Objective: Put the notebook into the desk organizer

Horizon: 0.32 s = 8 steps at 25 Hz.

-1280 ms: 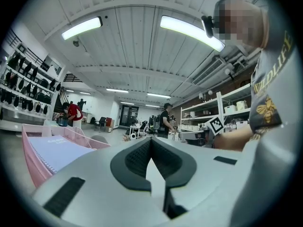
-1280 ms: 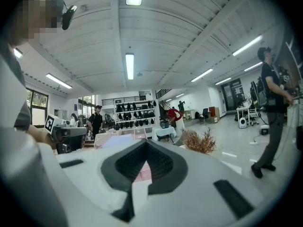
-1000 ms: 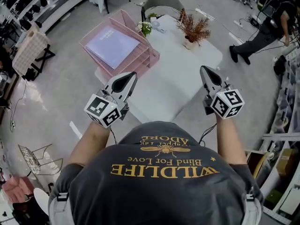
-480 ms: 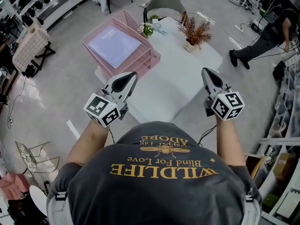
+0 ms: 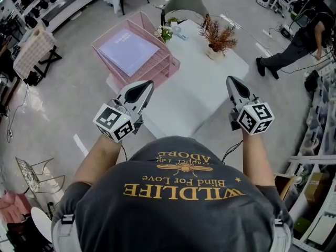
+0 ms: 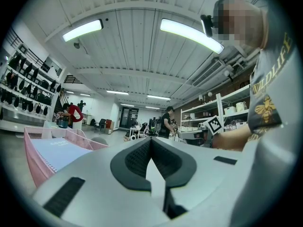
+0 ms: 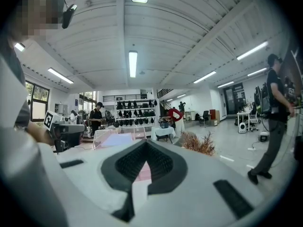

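A pink mesh desk organizer (image 5: 167,66) stands on the far left part of the white table (image 5: 202,91). A lavender notebook (image 5: 128,51) lies flat in its top tray. My left gripper (image 5: 148,84) hovers over the table's near left edge, just short of the organizer, shut and with nothing in it. My right gripper (image 5: 229,80) hangs at the table's near right side, also shut and with nothing in it. In the left gripper view the notebook (image 6: 61,150) shows inside the organizer's pink wall (image 6: 33,157), left of the meeting jaws (image 6: 150,141). The right gripper view shows the organizer (image 7: 118,138) beyond the jaws (image 7: 146,143).
A vase of dried brown twigs (image 5: 216,35) and a small flower pot (image 5: 164,31) stand at the table's far end. A grey chair (image 5: 181,1) is behind it. A person in dark clothes (image 5: 294,38) stands at the far right. Shelving lines the room's edges.
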Tool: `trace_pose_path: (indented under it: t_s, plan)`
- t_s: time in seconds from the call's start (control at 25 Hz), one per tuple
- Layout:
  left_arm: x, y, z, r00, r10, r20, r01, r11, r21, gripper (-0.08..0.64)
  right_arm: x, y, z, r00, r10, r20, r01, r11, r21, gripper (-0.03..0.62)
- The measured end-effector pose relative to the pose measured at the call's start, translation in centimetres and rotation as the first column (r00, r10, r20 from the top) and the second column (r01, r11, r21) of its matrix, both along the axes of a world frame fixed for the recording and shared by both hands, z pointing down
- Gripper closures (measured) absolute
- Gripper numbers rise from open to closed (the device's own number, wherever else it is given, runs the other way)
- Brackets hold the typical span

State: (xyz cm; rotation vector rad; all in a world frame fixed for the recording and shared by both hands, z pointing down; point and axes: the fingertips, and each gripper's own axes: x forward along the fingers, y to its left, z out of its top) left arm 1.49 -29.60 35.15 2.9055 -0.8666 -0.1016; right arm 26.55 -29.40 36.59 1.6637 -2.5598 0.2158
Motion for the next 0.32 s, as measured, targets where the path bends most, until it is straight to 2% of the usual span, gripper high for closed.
trace_pose_path:
  t_s: [0.32]
  plan:
    - [-0.36, -0.09, 0.00, 1.000, -0.003, -0.003, 0.003, 1.000, 0.001, 0.558, -0.24, -0.02, 0.28, 1.000, -0.001, -0.007, 0.001, 1.000, -0.003, 0.594]
